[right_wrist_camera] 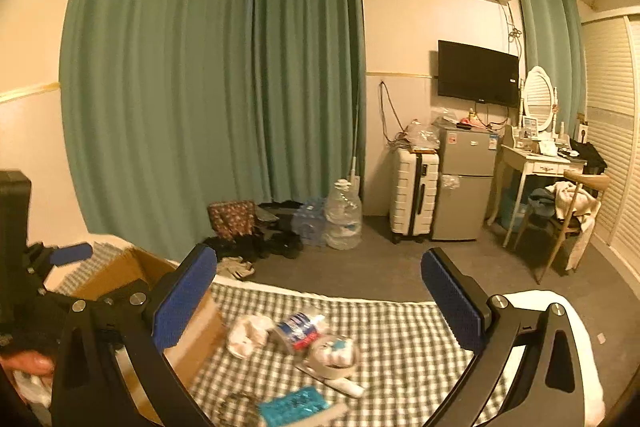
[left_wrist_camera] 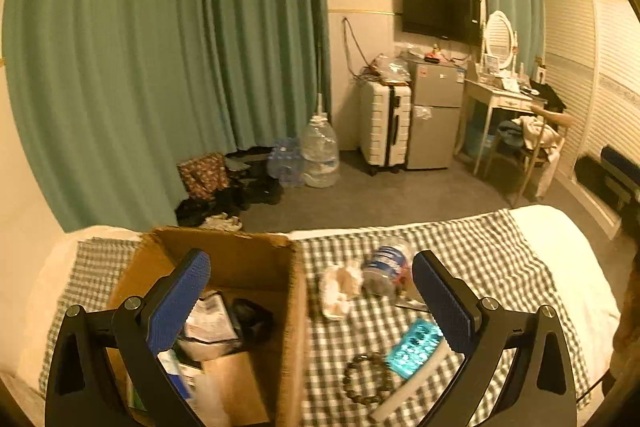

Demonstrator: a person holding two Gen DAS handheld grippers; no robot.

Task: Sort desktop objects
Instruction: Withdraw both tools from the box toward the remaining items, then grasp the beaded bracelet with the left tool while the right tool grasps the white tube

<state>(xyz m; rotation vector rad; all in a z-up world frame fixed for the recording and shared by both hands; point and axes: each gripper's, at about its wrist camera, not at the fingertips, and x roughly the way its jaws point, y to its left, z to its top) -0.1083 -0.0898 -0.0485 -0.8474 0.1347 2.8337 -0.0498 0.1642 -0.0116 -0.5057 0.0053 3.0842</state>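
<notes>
An open cardboard box [left_wrist_camera: 256, 259] stands on the checked cloth [left_wrist_camera: 480, 251] at the left, holding packets and a small brown carton. My left gripper [left_wrist_camera: 310, 297] is open and empty, its left finger over the box, its right finger over the cloth. Loose on the cloth lie a crumpled tissue [left_wrist_camera: 340, 289], a crushed bottle [left_wrist_camera: 386, 269], a teal blister pack [left_wrist_camera: 414, 347], a bead bracelet [left_wrist_camera: 368, 379] and a white stick [left_wrist_camera: 416, 379]. My right gripper [right_wrist_camera: 318, 301] is open and empty above the bottle [right_wrist_camera: 300, 333], the tissue [right_wrist_camera: 248, 335], a tape roll [right_wrist_camera: 334, 353] and the blister pack [right_wrist_camera: 292, 405]. The box [right_wrist_camera: 120, 275] sits left.
The cloth covers a white bed [left_wrist_camera: 568, 247] whose far edge drops to grey floor. Beyond stand water jugs [left_wrist_camera: 320, 151], shoes and a bag by green curtains [left_wrist_camera: 160, 67], a suitcase [left_wrist_camera: 384, 127], a small fridge [left_wrist_camera: 434, 115], a dressing table and chair [left_wrist_camera: 536, 143]. The left gripper shows in the right wrist view [right_wrist_camera: 48, 267].
</notes>
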